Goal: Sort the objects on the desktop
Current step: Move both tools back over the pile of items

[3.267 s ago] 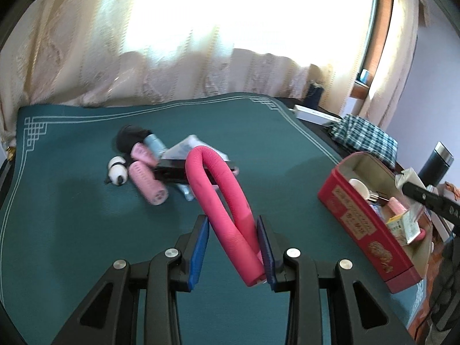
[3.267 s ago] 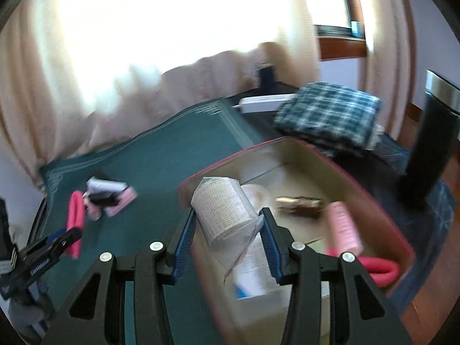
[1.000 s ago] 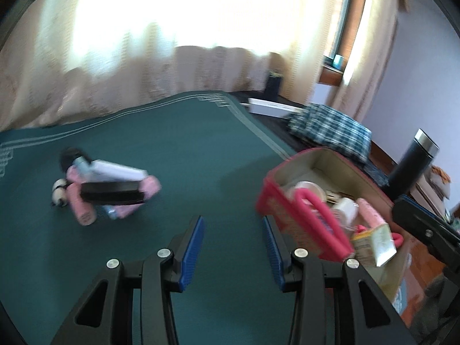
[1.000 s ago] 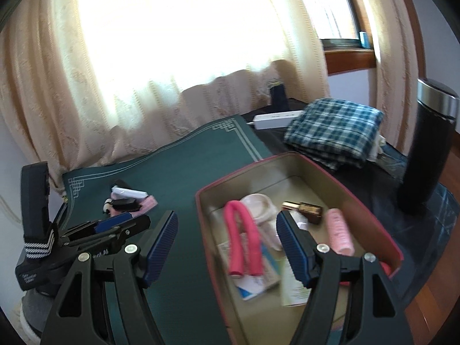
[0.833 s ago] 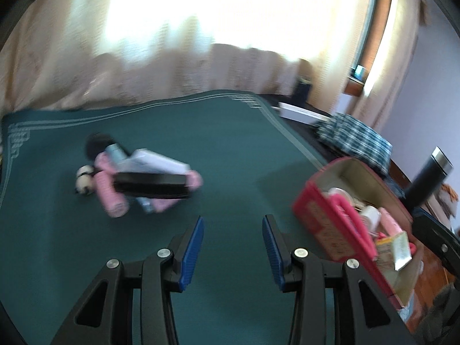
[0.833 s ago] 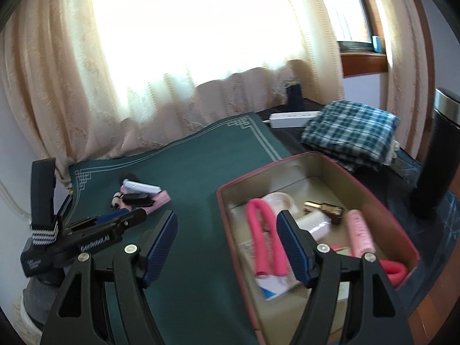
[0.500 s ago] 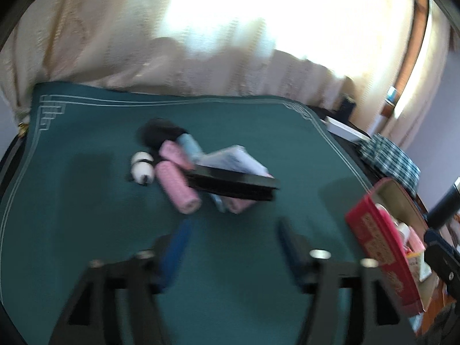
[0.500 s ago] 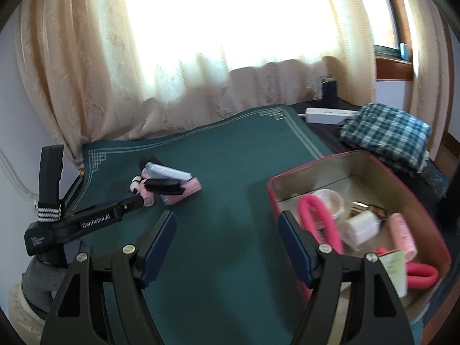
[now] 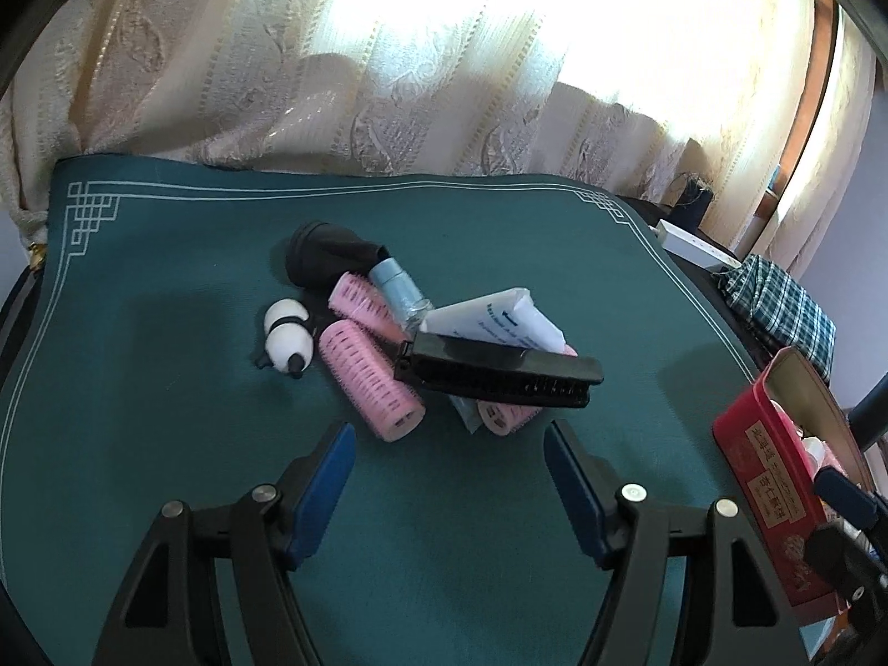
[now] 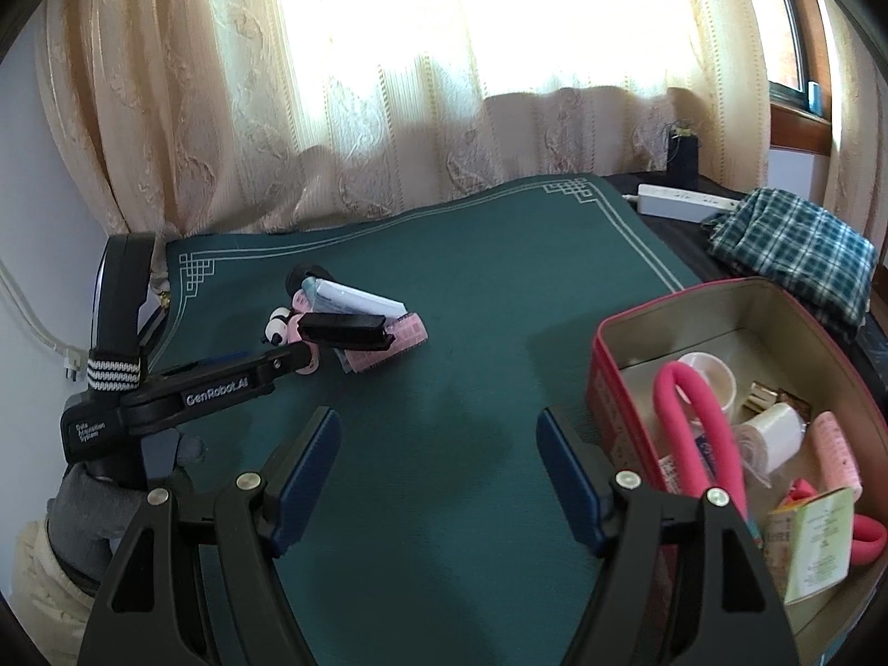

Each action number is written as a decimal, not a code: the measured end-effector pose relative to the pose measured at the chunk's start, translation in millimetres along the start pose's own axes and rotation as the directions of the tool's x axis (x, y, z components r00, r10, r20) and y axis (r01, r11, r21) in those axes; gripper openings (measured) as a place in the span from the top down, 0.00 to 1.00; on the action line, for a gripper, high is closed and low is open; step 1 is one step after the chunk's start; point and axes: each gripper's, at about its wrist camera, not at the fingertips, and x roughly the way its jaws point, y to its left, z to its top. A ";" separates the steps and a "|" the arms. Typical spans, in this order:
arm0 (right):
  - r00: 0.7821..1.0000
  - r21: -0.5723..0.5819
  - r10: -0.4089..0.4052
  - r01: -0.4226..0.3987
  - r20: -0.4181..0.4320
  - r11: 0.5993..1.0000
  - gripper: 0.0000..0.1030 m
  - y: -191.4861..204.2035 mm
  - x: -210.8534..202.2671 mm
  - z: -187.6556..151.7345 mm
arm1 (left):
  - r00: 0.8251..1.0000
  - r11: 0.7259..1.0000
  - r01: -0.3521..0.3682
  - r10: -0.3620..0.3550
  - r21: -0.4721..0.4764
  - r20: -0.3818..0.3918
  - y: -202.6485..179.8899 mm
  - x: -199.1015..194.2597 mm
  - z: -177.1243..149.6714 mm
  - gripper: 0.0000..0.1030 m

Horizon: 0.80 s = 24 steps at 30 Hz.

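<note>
Two empty hand-held grippers over a green mat

The left hand-held gripper (image 9: 449,438) has its fingers wide apart, just in front of a pile: a black comb (image 9: 499,371) lying on pink rollers (image 9: 369,380), a white tube (image 9: 497,323) and a small panda toy (image 9: 286,336). The right hand-held gripper (image 10: 438,433) is wide apart too, beside the red tin (image 10: 616,388) that holds a pink foam stick (image 10: 696,433).

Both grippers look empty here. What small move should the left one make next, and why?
Probably ease the left gripper forward and down onto the black comb. Its jaws are wide open and empty, and the comb lies on top of the pile, just ahead, so lifting it first frees the pink hair rollers beneath.
</note>
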 end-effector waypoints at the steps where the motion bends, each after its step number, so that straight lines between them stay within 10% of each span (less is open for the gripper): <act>1: 1.000 -0.001 0.001 -0.001 -0.005 1.000 0.26 0.4 2.2 -0.3 | 1.000 1.000 0.000 0.000 0.003 -0.002 -0.6 1.7 1.3 0.30; 24: 0.995 -0.010 0.032 -0.033 -0.092 0.999 0.26 24.7 117.4 47.8 | 0.997 0.985 -0.071 0.071 -0.159 0.000 83.9 15.2 4.4 0.30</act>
